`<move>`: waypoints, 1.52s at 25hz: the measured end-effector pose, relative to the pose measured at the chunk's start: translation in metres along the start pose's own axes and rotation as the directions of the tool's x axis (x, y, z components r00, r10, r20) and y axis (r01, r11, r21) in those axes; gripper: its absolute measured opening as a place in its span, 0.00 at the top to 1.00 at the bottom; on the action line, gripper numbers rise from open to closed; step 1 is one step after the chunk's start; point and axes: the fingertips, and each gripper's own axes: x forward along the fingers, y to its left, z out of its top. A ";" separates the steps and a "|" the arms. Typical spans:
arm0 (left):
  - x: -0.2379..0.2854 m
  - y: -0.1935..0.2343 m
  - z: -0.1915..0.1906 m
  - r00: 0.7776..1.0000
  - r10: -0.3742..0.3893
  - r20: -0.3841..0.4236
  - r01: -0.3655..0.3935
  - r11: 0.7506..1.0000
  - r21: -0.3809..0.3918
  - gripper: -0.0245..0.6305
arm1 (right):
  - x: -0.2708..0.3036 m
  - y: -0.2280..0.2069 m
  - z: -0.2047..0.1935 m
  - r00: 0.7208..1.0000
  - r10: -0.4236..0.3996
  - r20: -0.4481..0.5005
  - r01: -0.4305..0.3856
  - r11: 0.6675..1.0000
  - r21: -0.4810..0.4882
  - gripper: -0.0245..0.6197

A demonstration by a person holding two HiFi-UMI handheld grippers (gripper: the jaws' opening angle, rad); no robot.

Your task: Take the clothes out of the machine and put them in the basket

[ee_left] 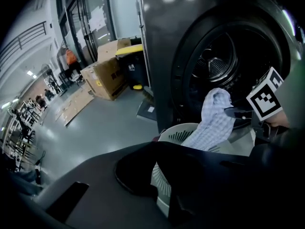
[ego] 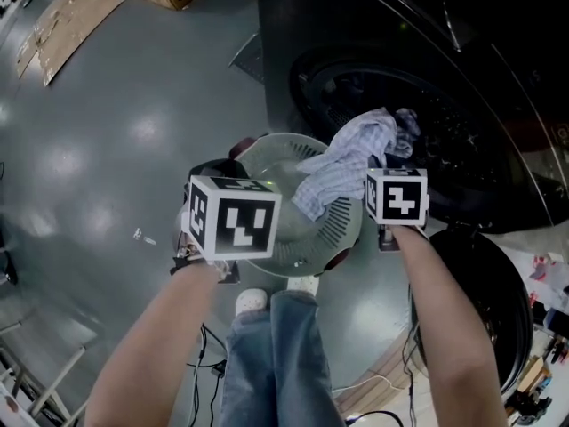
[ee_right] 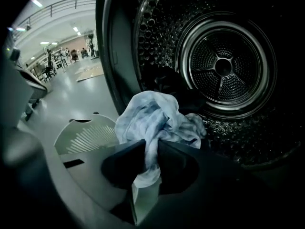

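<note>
your right claw (ee_right: pixel 150 147) is clamped on the blue checked garment (ee_right: pixel 152 113), which hangs bunched in front of the drum (ee_right: pixel 224 66). the laundry basket (ee_right: pixel 86 135) sits just left of and below that claw, so i'd swing it that way. left claw (ee_left: pixel 157 149) is pinched together on nothing, by the basket's left rim.

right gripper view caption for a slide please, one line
Right claw shut on a pale blue checked garment at the drum mouth, white laundry basket below left.
</note>
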 end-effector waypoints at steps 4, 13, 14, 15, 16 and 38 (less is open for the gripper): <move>-0.001 0.001 -0.008 1.000 -0.021 -0.007 0.021 1.000 -0.019 0.16 | -0.022 0.022 0.000 0.998 0.059 0.029 -0.060 0.998 0.015 0.84; -0.016 0.026 -0.016 1.000 -0.014 -0.020 0.012 0.998 -0.055 0.14 | -0.055 0.078 -0.011 0.976 0.216 0.018 -0.216 0.958 0.190 0.85; -0.018 0.033 -0.017 1.000 -0.004 -0.022 0.002 0.998 -0.060 0.14 | -0.057 0.087 -0.013 0.970 0.242 0.015 -0.240 0.948 0.209 0.84; -0.020 0.040 -0.019 1.000 0.009 -0.025 -0.011 0.998 -0.064 0.14 | -0.059 0.096 -0.014 0.963 0.269 0.012 -0.265 0.936 0.231 0.84; -0.021 0.045 -0.021 0.999 0.014 -0.028 -0.016 0.997 -0.070 0.14 | -0.061 0.106 -0.015 0.956 0.294 0.009 -0.287 0.924 0.253 0.84; -0.032 0.048 -0.043 0.999 -0.028 -0.022 0.027 0.999 -0.045 0.15 | -0.083 0.202 -0.072 0.867 0.497 -0.025 -0.458 0.816 0.353 0.26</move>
